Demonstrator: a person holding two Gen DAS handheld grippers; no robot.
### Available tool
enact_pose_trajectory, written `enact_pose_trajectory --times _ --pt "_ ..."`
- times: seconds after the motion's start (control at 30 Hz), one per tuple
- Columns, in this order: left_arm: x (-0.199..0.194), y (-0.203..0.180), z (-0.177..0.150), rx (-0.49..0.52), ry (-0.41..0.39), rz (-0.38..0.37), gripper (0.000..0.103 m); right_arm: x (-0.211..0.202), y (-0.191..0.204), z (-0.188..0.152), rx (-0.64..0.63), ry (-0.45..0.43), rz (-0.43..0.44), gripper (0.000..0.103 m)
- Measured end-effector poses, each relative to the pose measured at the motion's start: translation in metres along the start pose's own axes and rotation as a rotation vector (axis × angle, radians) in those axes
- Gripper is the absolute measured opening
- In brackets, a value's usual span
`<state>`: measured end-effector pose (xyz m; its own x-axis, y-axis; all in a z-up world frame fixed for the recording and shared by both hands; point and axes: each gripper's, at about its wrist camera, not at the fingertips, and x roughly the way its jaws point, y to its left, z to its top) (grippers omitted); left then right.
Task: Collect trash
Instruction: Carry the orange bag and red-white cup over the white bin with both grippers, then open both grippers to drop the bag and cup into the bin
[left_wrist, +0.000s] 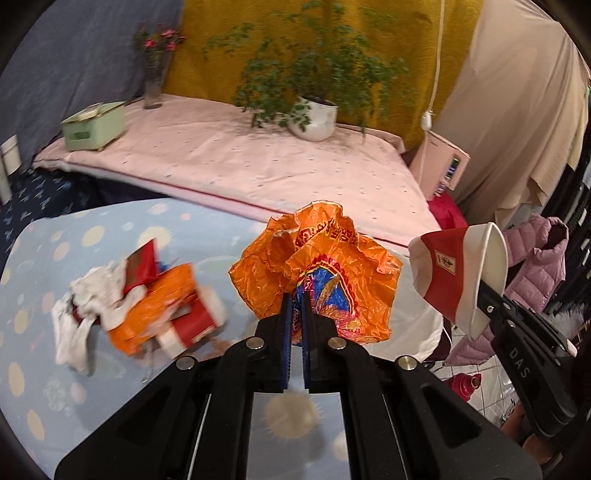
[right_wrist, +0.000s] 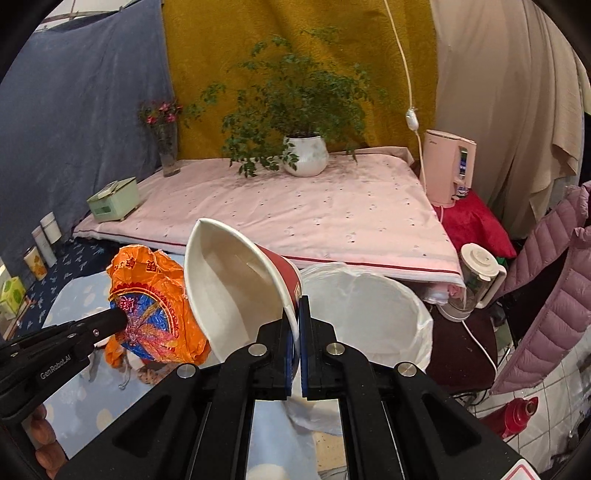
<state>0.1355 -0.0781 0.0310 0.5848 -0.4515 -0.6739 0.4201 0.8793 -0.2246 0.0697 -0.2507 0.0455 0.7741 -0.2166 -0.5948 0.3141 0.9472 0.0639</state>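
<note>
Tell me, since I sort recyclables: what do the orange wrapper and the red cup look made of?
Orange wrapper: thin glossy plastic film, judging by its sharp crinkles and sheen. Red cup: probably coated paper, with a matte white inside, printed red outside and a rim squashed out of round.

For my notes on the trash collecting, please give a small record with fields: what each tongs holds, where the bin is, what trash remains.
left tongs: shut on orange wrapper
right tongs: shut on paper cup, gripped at its rim
bin: white-lined, open, just beyond the cup
trash pile: remains on the blue dotted cloth
</note>
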Motion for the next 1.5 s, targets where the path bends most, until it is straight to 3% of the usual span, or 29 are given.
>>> enact_pose_trajectory --times 0.23,0.5,0.53,0.57,0.63,0.7,1.33,1.5 --pt "0.041 -0.048 0.015 0.067 0.028 -0.061 0.004 0.031 -0.044 0.007 0.055 0.035 -0.051 0.003" --pt "0.082 -0.079 0.021 0.106 0.067 -0.096 0.008 0.059 -0.068 0.01 0.093 0.072 -0.065 0.004" --pt "0.086 -0.081 0.022 0.102 0.074 -0.095 0.024 0.061 -0.069 0.011 0.095 0.069 -0.069 0.005" --pt "0.088 -0.081 0.023 0.094 0.075 -0.089 0.051 0.063 -0.07 0.011 0.096 0.07 -0.074 0.011" --pt "0.086 -0.08 0.024 0.067 0.031 -0.046 0.069 0.065 -0.071 0.011 0.099 0.064 -0.087 0.024" --pt "0.085 -0.079 0.025 0.071 0.022 -0.037 0.069 0.064 -0.072 0.011 0.101 0.053 -0.099 0.037" --pt "0.041 -0.027 0.021 0.005 -0.031 0.078 0.069 0.027 -0.017 0.016 0.027 0.001 -0.03 0.055" --pt "0.027 -0.003 0.015 -0.027 -0.043 0.115 0.075 0.019 0.007 0.015 0.001 -0.006 0.0 0.06"
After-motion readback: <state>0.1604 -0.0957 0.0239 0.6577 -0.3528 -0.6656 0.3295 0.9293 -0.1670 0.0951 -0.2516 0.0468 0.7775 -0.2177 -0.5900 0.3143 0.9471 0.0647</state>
